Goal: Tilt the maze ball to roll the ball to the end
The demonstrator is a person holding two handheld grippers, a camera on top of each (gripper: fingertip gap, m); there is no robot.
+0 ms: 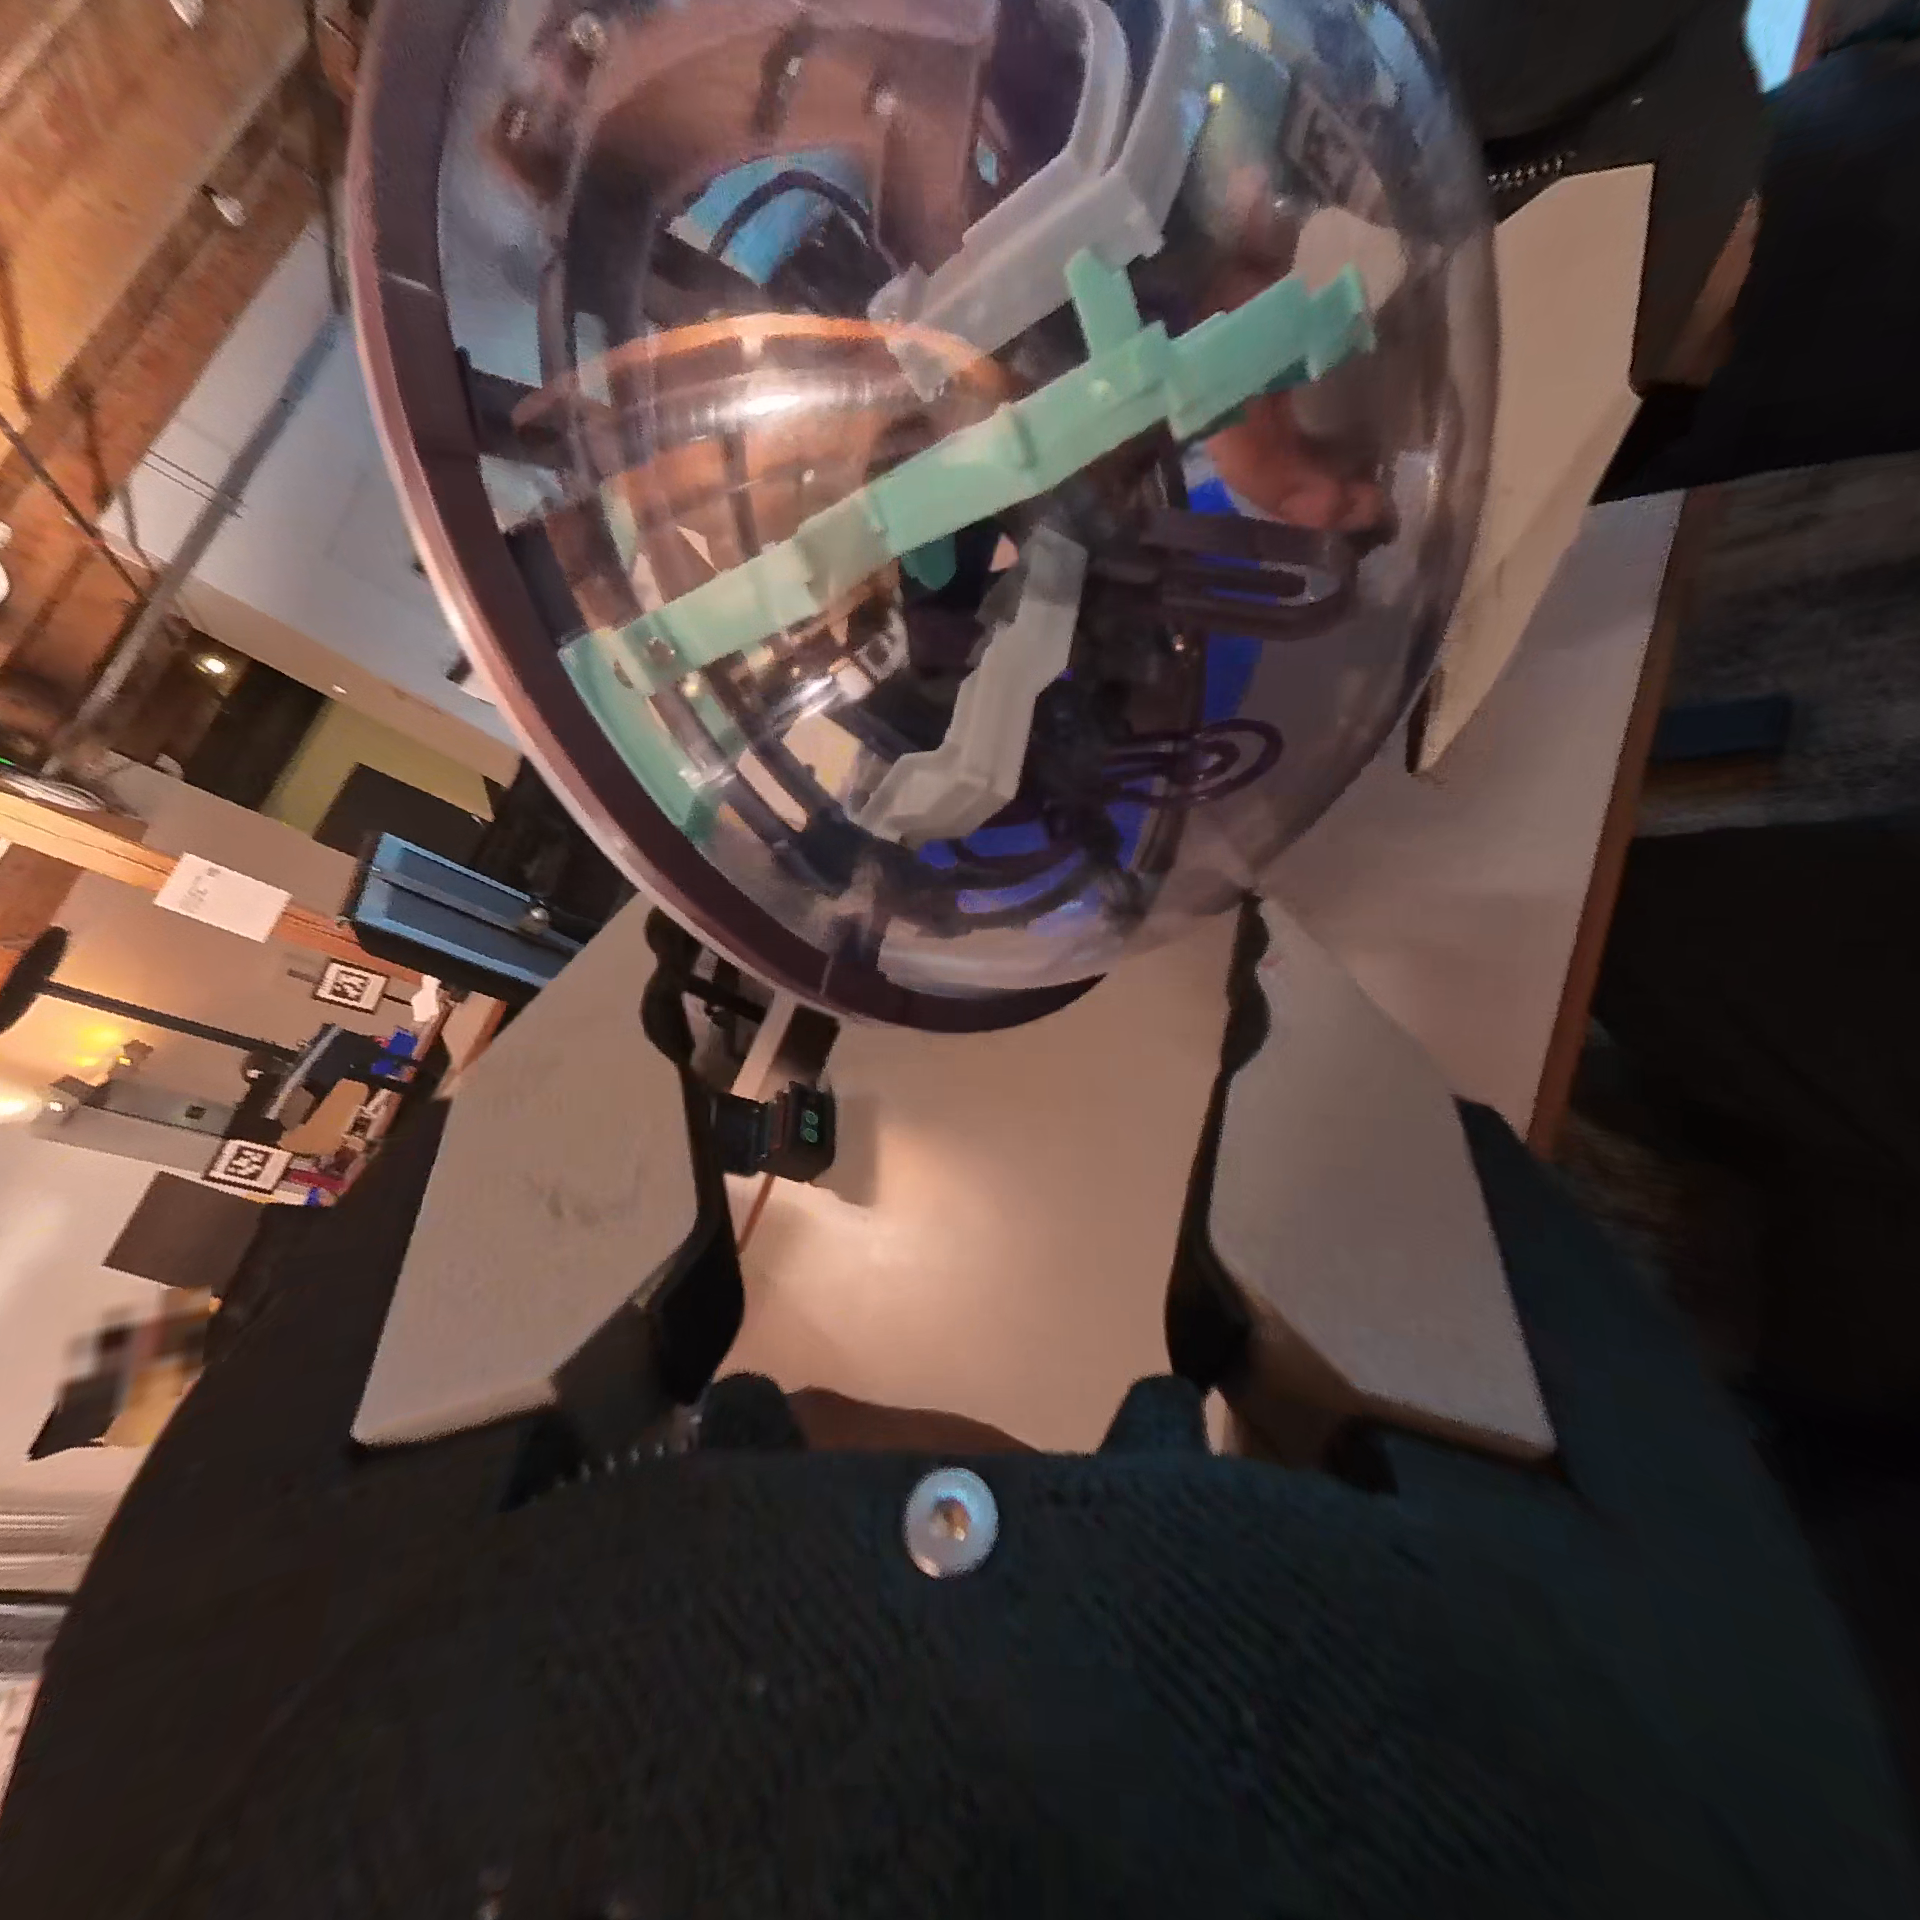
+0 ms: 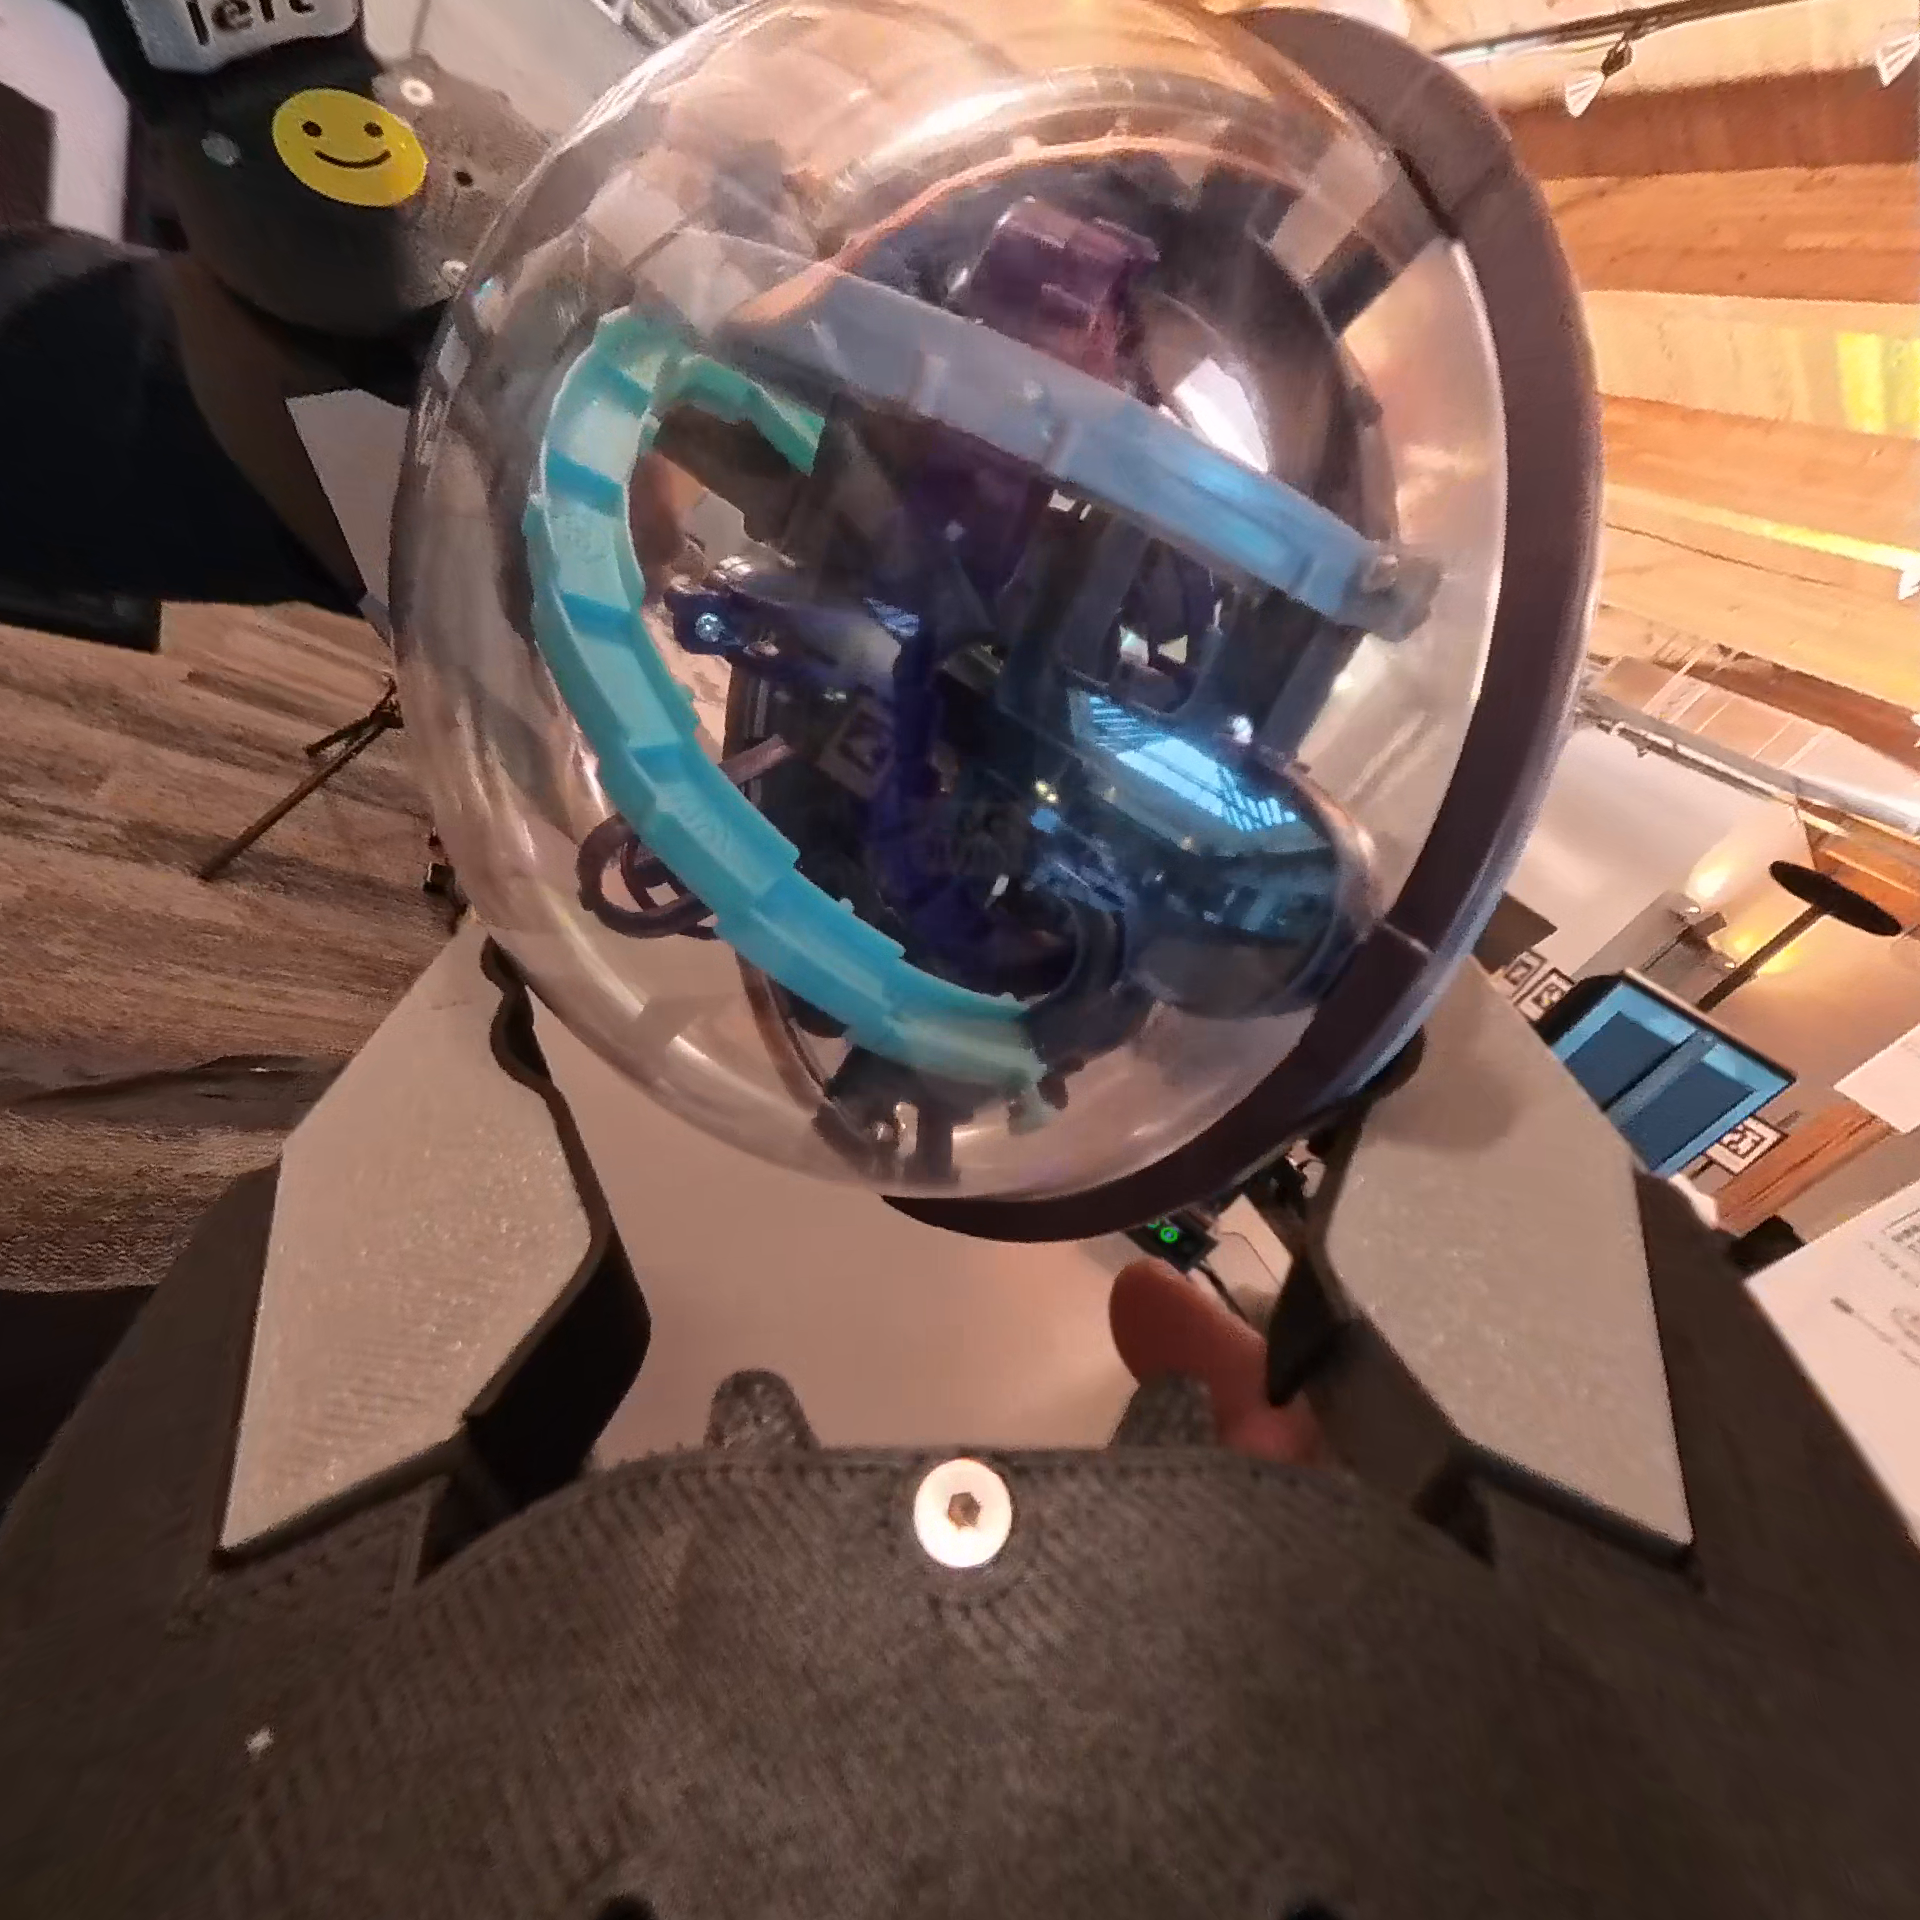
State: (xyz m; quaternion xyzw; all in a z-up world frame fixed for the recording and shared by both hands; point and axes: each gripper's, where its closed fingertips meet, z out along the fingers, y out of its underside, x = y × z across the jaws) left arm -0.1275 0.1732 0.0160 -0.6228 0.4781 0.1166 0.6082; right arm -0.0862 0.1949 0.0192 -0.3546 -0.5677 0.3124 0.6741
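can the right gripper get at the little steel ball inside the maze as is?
Probably not. The steel ball sits on a dark blue track inside the sealed clear maze ball; the right gripper only touches the shell outside, so tilting is the only way.

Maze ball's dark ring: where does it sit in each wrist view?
Left wrist view: the dark ring curves down the left edge of the maze ball, then under it.
Right wrist view: the dark ring arcs down the right edge and under the maze ball.
Shared landmark: the blue box.
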